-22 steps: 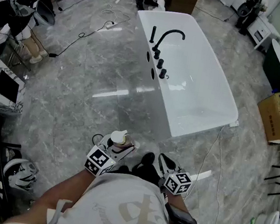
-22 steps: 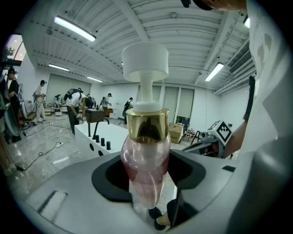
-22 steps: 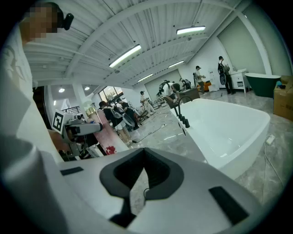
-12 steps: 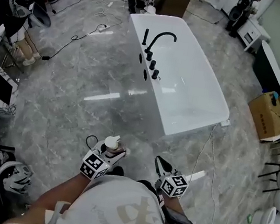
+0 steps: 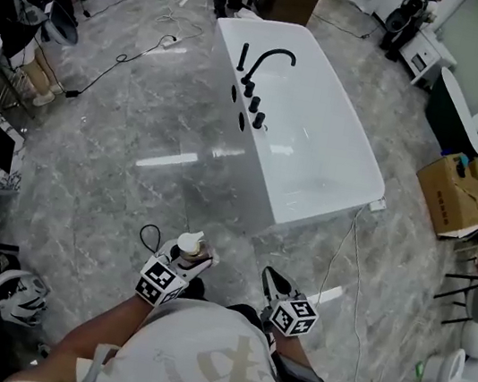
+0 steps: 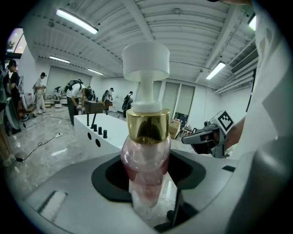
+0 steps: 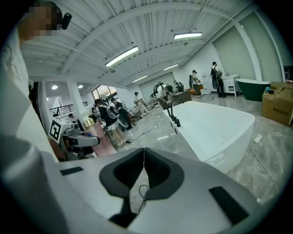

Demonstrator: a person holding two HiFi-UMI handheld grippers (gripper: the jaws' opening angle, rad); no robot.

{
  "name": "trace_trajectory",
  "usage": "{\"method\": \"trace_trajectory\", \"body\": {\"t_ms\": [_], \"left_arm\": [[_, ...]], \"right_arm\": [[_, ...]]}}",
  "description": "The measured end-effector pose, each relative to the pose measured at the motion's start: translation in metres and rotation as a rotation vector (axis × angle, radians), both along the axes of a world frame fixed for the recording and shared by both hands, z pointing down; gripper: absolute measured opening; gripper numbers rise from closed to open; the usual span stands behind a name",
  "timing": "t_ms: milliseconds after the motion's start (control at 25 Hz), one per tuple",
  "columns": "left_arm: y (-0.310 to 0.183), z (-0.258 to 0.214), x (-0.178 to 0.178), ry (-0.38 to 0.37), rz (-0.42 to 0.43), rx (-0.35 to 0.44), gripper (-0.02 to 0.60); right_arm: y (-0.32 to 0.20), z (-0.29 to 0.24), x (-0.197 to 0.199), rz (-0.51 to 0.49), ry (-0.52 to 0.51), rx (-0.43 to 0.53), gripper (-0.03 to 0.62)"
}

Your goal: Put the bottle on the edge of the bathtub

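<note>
- Your left gripper grasps a clear, pink-tinted plastic pump bottle with a gold collar and a white pump head. Both jaws press on its lower body, and the bottle stands upright.
- In the head view the bottle sits close to your torso, above the grey marble floor. It is well apart from the white rectangular bathtub (the tub lies ahead of you, slightly to the right).
- Your right gripper is clenched on nothing. Its jaws meet tip to tip, and only floor shows past them.
- The right gripper is held near the left one, at about the same height.
- A black arched faucet and a row of black knobs stand on the tub's left long rim.
- A brown cardboard box sits on the floor off the tub's right side.
</note>
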State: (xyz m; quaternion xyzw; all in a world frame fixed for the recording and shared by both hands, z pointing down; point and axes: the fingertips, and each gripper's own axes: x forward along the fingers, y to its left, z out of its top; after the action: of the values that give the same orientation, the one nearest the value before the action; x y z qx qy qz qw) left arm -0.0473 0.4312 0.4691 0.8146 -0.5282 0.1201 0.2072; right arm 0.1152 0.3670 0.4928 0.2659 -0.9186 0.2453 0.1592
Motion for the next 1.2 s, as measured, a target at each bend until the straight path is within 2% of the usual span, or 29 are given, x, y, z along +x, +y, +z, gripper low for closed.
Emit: {"method": "trace_trajectory", "body": {"t_ms": [720, 1200], "left_arm": [[0.006, 0.009, 0.011, -0.005, -0.02, -0.039, 0.229], [0.01, 0.007, 0.005, -0.014, -0.019, -0.028, 0.229]], "right_arm": [[-0.002, 0.009, 0.013, 0.034, 0.006, -0.033, 0.006], [-0.002, 0.006, 0.006, 0.04, -0.01, -0.021, 0.006]]}}
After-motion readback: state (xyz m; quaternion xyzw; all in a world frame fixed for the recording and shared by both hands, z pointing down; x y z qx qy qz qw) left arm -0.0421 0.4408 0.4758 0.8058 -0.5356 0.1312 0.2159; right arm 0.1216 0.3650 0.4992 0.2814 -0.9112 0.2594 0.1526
